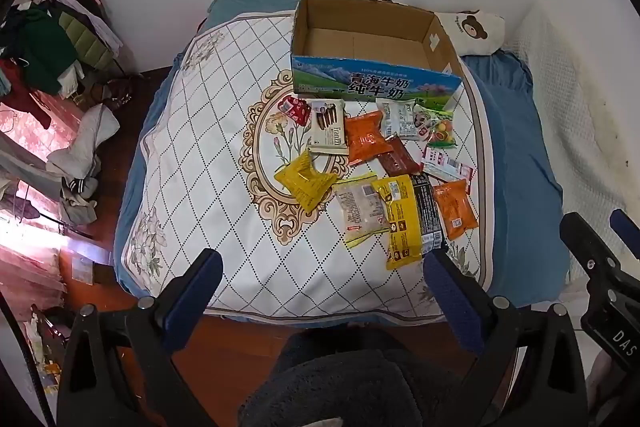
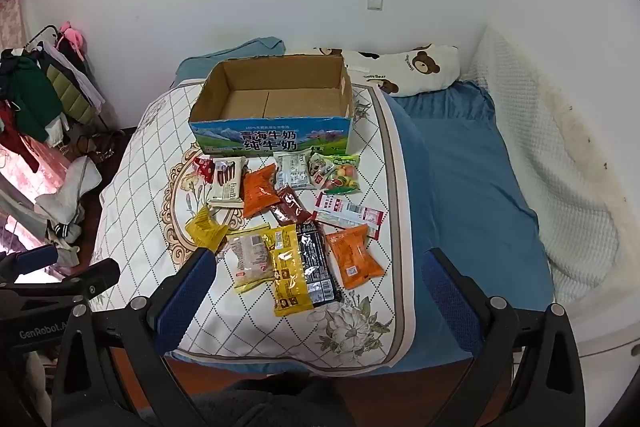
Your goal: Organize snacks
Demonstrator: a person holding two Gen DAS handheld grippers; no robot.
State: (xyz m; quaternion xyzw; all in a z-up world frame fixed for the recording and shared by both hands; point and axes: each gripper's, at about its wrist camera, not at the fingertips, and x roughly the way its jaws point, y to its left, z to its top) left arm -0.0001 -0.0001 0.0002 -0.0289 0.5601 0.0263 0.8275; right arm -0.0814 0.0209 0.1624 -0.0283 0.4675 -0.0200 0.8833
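Note:
An empty open cardboard milk box [image 1: 372, 39] [image 2: 276, 99] stands at the far side of a quilted white mat [image 1: 224, 163] [image 2: 144, 163] on the bed. Several snack packets lie in front of it: a yellow packet [image 1: 306, 181] [image 2: 206, 229], an orange packet [image 1: 366, 139] [image 2: 258, 193], a white wafer packet [image 1: 328, 127] [image 2: 229, 183], a yellow-black bag [image 1: 402, 223] [image 2: 290, 269] and an orange pack [image 1: 456, 209] [image 2: 354, 257]. My left gripper [image 1: 322, 267] is open and empty above the mat's near edge. My right gripper [image 2: 320, 267] is open and empty above the nearest snacks.
A blue sheet [image 2: 472, 187] covers the bed to the right, with a bear-print pillow [image 2: 404, 69] and a white blanket [image 2: 560, 163]. A clothes rack [image 1: 52, 43] and a pile of clothing stand on the floor to the left. The white wall is behind the box.

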